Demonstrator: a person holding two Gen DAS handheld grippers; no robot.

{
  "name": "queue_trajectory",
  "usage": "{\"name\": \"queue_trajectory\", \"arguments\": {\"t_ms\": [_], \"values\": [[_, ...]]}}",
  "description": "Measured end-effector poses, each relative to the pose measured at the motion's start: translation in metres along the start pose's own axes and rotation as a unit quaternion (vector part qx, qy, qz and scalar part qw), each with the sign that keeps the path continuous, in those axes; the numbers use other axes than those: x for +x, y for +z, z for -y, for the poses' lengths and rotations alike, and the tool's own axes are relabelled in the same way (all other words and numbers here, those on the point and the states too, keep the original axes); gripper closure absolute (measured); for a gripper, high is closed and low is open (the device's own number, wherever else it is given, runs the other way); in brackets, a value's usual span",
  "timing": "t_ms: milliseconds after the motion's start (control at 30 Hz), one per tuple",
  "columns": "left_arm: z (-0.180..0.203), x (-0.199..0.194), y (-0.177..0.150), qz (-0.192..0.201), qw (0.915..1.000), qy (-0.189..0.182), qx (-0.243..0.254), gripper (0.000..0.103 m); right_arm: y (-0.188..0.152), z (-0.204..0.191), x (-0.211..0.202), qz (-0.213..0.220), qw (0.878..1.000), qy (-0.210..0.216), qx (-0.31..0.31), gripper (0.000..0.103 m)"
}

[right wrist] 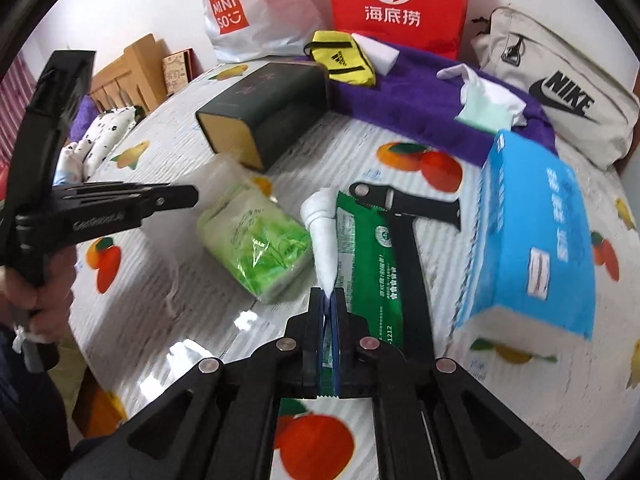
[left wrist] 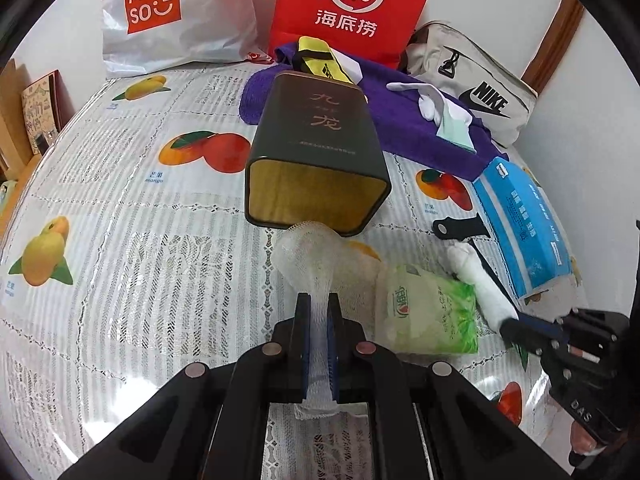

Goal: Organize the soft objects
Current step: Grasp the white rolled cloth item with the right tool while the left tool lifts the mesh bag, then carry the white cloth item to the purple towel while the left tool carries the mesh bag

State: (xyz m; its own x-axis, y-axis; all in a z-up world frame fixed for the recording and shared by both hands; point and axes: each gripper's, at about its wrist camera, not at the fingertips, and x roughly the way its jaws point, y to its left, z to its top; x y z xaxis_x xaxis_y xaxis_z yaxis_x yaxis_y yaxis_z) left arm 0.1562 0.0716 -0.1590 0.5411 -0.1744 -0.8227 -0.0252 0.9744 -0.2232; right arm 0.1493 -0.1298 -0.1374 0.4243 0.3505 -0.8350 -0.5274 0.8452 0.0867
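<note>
White rolled cloth pinched by right gripper, long axis running away toward tin; left gripper clamps mesh gauze.

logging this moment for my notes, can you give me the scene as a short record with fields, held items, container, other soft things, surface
left gripper: jaws shut on white mesh net
right gripper: jaws shut on white rolled cloth
container: dark tin on its side, open end toward the left wrist camera, empty
other soft things: green tissue pack, blue tissue box, purple towel
surface: fruit-print tablecloth
</note>
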Motion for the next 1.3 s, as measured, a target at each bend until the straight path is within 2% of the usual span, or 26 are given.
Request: {"name": "queue_trajectory", "arguments": {"t_ms": [100,133,167,267,400,500,533,567,600,667,867,1300], "values": [[0.002,-0.001,-0.001,0.001,1.0,-0.001,0.003,0.096,-0.003,0.007,-0.009,0.013,1.0,0.0,0.013,0.074],[0.002,-0.001,-0.001,0.002,1.0,-0.001,0.005,0.095,-0.004,0.011,-0.011,0.019,1.0,-0.004,0.019,0.062],[0.003,-0.002,-0.001,0.002,1.0,0.0,0.005,0.095,-0.003,0.015,-0.012,0.025,0.999,-0.005,0.028,0.058],[0.004,-0.002,-0.001,0.001,1.0,0.0,0.008,0.096,-0.002,0.021,-0.014,0.034,0.999,0.006,0.042,0.058],[0.003,-0.002,-0.001,0.0,1.0,0.001,0.007,0.096,0.002,0.007,-0.013,0.05,0.999,0.01,0.012,0.058],[0.003,-0.002,-0.001,-0.001,1.0,0.003,0.008,0.095,0.004,-0.002,-0.004,0.052,0.999,0.0,-0.012,0.062],[0.003,-0.003,-0.001,-0.001,1.0,0.003,0.008,0.095,0.005,-0.003,0.001,0.047,0.999,-0.004,-0.015,0.074],[0.002,-0.003,-0.001,0.0,1.0,0.004,0.007,0.095,0.007,-0.003,0.007,0.038,0.999,-0.004,-0.015,0.091],[0.002,-0.004,-0.001,0.0,1.0,0.004,0.007,0.095,0.007,-0.002,0.01,0.034,0.999,-0.001,-0.015,0.096],[0.002,-0.004,0.0,0.0,1.0,0.004,0.007,0.095,0.008,-0.001,0.011,0.038,0.999,-0.005,-0.014,0.1],[0.002,-0.012,0.004,0.01,0.9999,-0.008,0.004,0.095,0.014,-0.002,-0.013,0.058,0.998,0.023,-0.011,0.1],[0.006,-0.051,0.027,0.05,0.9982,-0.033,0.004,0.096,0.034,0.019,-0.046,0.08,0.997,-0.006,0.018,0.1]]}}
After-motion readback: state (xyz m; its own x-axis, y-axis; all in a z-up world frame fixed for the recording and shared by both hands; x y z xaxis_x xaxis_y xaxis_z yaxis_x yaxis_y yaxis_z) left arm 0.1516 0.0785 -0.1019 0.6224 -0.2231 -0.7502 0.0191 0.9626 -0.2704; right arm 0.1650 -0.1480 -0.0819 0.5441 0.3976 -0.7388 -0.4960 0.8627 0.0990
